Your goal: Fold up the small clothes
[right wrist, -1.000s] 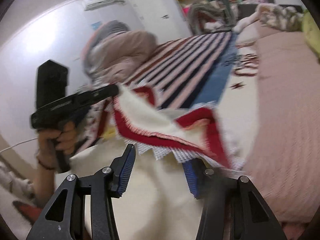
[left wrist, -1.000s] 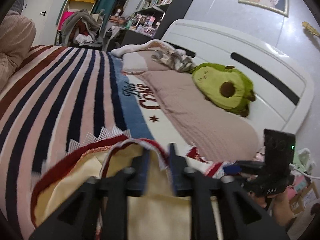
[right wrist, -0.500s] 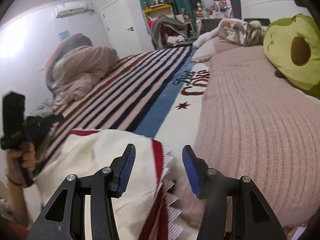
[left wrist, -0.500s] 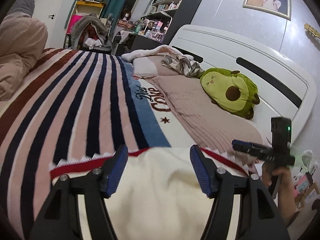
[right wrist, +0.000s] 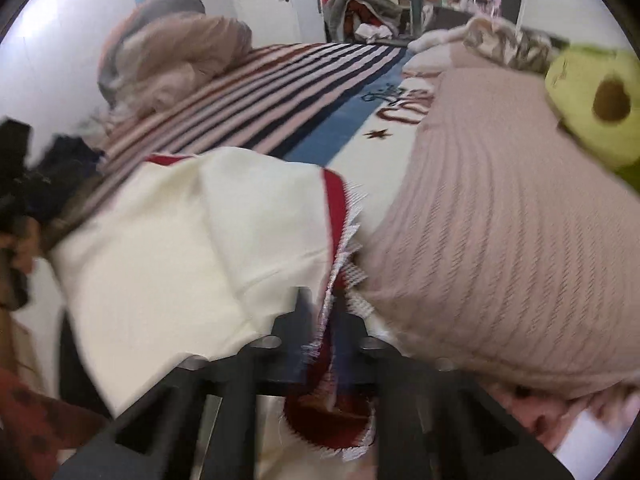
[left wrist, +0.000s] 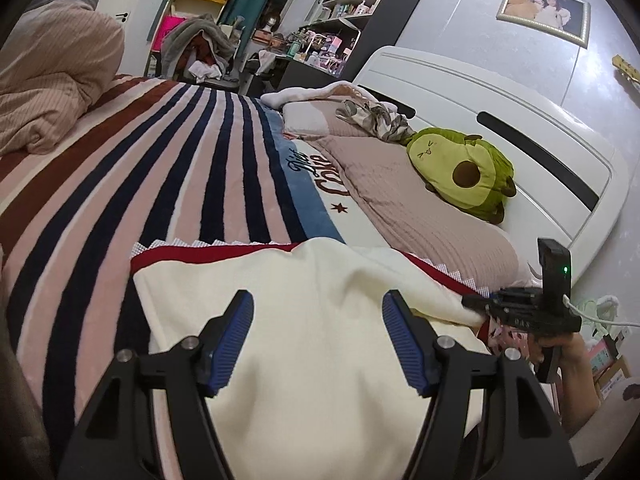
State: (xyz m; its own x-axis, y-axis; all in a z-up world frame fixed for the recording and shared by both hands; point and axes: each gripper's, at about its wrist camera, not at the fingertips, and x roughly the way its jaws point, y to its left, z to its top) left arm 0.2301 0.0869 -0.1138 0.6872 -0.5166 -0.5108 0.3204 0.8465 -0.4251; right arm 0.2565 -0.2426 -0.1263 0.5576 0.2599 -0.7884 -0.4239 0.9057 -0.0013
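In the left wrist view the left gripper point(left wrist: 318, 334) stands wide open over the cream garment point(left wrist: 304, 320), its blue pads apart and pressing on nothing. A second ago those fingers stood much closer together around a raised fold of the red-trimmed edge; that fold is out of them now, and the garment lies flat on the near end of the striped blanket point(left wrist: 160, 184), its red border and white lace along the far edge. At right the right gripper point(left wrist: 480, 305) bites the garment's right edge, where half a second ago it hung clear of the cloth. The hand point(left wrist: 568, 356) under it is partly cut off by the frame. The avocado plush point(left wrist: 464, 172) lies far right on the pink cover point(left wrist: 420, 220).

In the right wrist view the right gripper point(right wrist: 326, 312) has its fingers pinched together on the garment's point(right wrist: 180, 240) red and lace edge; half a second ago they were apart with nothing between them. The picture is blurred, so the pads themselves are hard to make out, and the cloth bunched below them hides how many layers are caught. At far left the left gripper point(right wrist: 24, 168) is only a dark smear, its fingers unreadable here. The plush point(right wrist: 592, 104) is cut off at the right edge.
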